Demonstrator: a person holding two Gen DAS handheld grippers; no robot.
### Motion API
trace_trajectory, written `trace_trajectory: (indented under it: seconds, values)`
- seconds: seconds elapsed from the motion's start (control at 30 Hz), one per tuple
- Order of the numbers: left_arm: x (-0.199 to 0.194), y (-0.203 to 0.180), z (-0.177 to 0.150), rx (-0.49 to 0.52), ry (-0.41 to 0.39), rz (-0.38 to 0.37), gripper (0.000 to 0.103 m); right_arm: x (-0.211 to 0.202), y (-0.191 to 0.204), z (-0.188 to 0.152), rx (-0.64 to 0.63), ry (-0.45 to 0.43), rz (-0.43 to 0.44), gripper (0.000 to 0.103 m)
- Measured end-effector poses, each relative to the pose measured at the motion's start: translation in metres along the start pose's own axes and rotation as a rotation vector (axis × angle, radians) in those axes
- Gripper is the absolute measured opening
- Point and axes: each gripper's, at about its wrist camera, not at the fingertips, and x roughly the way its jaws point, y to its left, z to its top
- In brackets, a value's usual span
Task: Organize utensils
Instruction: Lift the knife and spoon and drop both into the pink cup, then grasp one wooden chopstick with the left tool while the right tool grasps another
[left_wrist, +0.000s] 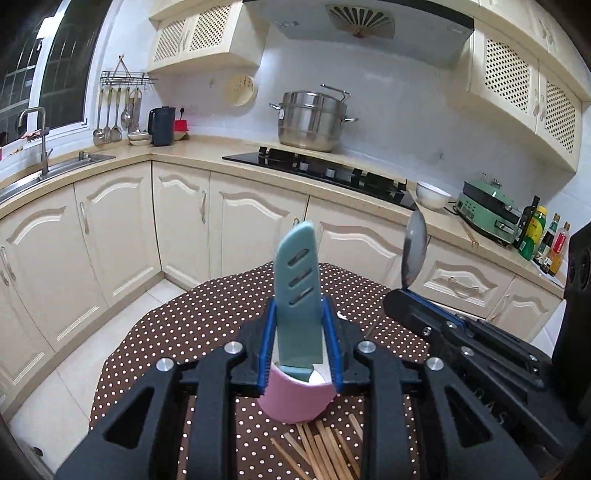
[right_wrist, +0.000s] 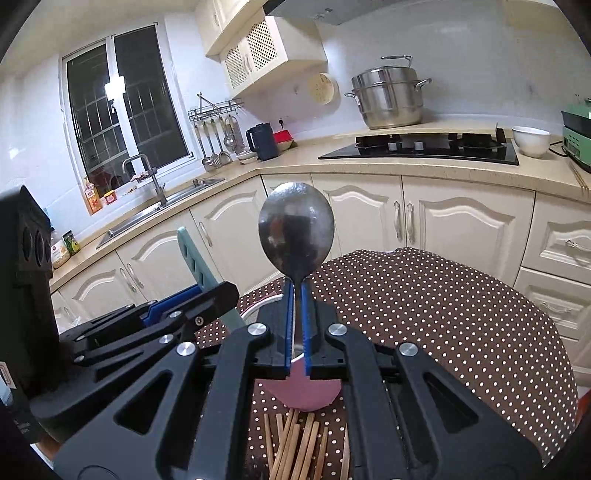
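A pink cup (left_wrist: 295, 402) stands on the polka-dot table (left_wrist: 207, 325) with a teal sheathed knife (left_wrist: 295, 280) upright in it. My left gripper (left_wrist: 299, 332) is shut on the cup's rim, its jaws on either side of the knife. My right gripper (right_wrist: 295, 317) is shut on the handle of a metal spoon (right_wrist: 295, 232), bowl end up, right above the cup (right_wrist: 303, 387). The spoon also shows in the left wrist view (left_wrist: 413, 247), as does the right gripper (left_wrist: 410, 299). Several wooden chopsticks (right_wrist: 295, 446) lie on the table in front of the cup.
Cream kitchen cabinets (left_wrist: 122, 229) and a counter run behind the table. A steel pot (left_wrist: 314, 122) sits by the black hob (left_wrist: 321, 170). A white bowl (left_wrist: 432, 195), a green appliance (left_wrist: 487, 210) and bottles (left_wrist: 543, 240) stand at right. A sink (left_wrist: 40, 173) is at left.
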Motion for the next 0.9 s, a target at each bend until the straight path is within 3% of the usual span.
trace_trajectory:
  seconds: [0.13,0.23,0.43,0.77,0.9]
  values:
    - [-0.009,0.001,-0.001,0.002,-0.011,-0.003,0.026,-0.001,-0.001,-0.001,0.012,0.006,-0.003,0.005]
    - [-0.018,0.003,0.001,-0.017,-0.025,-0.014,0.034,0.0,-0.003,-0.002,0.029,0.017,0.004,0.005]
    - [-0.035,0.007,0.002,-0.047,-0.042,-0.016,0.04,0.002,-0.004,-0.006,0.06,0.043,-0.002,0.006]
    - [-0.062,0.021,-0.005,-0.101,-0.05,-0.021,0.043,-0.013,0.005,-0.011,0.064,0.056,-0.014,0.006]
    - [-0.075,0.025,-0.013,-0.111,-0.046,-0.013,0.046,-0.025,0.004,-0.011,0.071,0.04,-0.02,0.026]
